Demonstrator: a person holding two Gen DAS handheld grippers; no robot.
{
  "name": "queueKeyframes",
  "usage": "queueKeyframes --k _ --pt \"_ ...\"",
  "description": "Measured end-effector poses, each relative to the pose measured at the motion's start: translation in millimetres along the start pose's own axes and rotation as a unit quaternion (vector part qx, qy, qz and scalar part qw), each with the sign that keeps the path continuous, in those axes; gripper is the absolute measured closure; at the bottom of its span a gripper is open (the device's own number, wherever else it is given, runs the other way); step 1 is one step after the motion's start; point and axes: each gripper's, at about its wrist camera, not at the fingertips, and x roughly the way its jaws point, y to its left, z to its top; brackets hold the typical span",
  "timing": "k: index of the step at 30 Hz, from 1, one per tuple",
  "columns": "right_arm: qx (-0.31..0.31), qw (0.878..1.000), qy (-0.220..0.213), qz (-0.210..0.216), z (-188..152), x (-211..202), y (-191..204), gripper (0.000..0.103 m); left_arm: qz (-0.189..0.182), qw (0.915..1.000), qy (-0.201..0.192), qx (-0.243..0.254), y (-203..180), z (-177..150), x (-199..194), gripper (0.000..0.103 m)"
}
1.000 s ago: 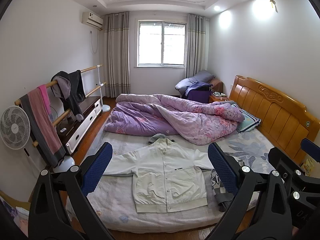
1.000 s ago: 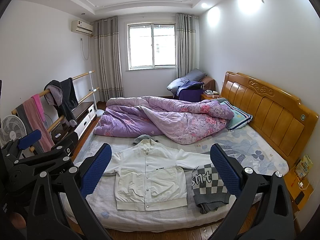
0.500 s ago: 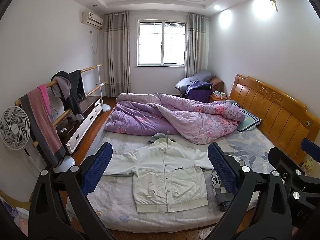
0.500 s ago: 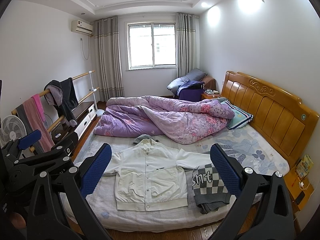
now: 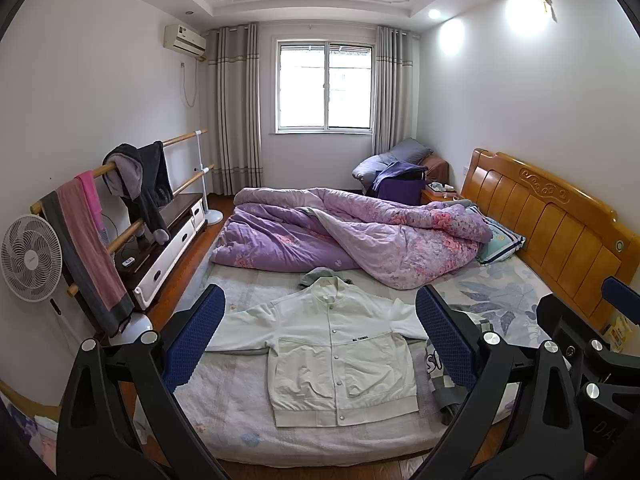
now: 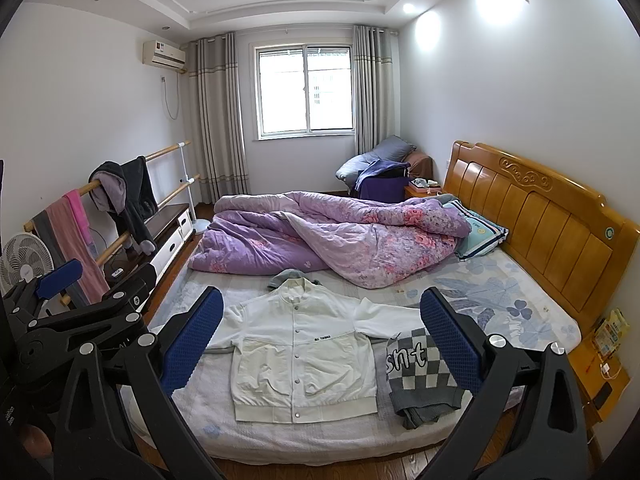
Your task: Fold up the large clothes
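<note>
On bed [image 5: 224, 408]: white jacket [image 5: 340, 352] flat, checkered knit [image 6: 420, 372] beside, maybe touching sleeve; both fingers spread.

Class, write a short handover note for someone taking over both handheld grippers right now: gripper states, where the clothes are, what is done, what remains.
Left gripper: open, empty, held back from the bed.
Right gripper: open, empty, also held back.
White jacket: flat on the near bed edge, front up, snapped shut, sleeves spread.
Checkered garment: already folded, lying on the jacket's right sleeve end.
Done: jacket laid out.
Left: every fold of the jacket.
</note>
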Motion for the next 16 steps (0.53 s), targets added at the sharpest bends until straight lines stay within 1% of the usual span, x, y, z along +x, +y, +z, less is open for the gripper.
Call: queueKeyframes --k 16 --pt "0.001 1.0 0.001 0.001 1.0 1.9 1.2 0.008 0.0 1.0 0.0 0.002 2.2 2.1 5.3 0.006"
